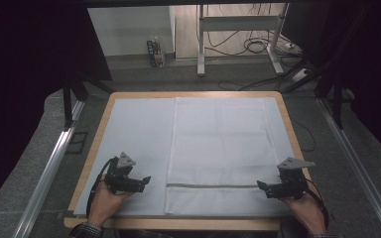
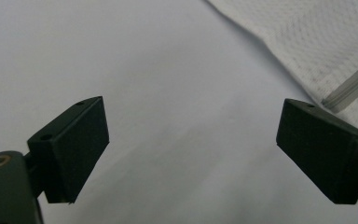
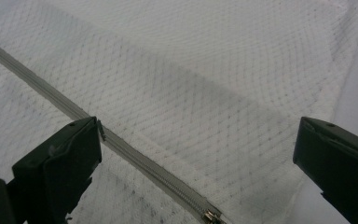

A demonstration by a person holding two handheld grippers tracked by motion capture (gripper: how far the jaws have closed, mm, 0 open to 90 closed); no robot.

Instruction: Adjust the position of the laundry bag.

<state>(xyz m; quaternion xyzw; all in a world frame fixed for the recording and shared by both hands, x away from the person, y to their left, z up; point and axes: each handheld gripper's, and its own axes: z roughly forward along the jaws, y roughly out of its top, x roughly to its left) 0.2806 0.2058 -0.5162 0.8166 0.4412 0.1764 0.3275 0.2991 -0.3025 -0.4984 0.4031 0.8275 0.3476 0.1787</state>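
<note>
High view: a white mesh bag (image 1: 221, 153) lay flat across the centre and right of the table (image 1: 192, 94), on a pale cover sheet (image 1: 134, 144); its zipper (image 1: 213, 186) ran across the lower middle of the frame.
Left gripper (image 1: 140, 182): lower left of the frame, jaws spread, just off the bag's left edge.
Right gripper (image 1: 264, 188): lower right, jaws spread, at the zipper's right end.
Left gripper view: the bag (image 2: 317, 42) and the zipper's end (image 2: 352, 88) sat at upper right, the bare sheet (image 2: 168, 79) elsewhere.
Right gripper view: mesh weave (image 3: 205, 84) and the metal zipper pull (image 3: 209, 215) at bottom centre, too small to tell from above.
Advice: I'd pin the mesh with the left gripper, then pinch the pull squarely, keeping off the fabric.
</note>
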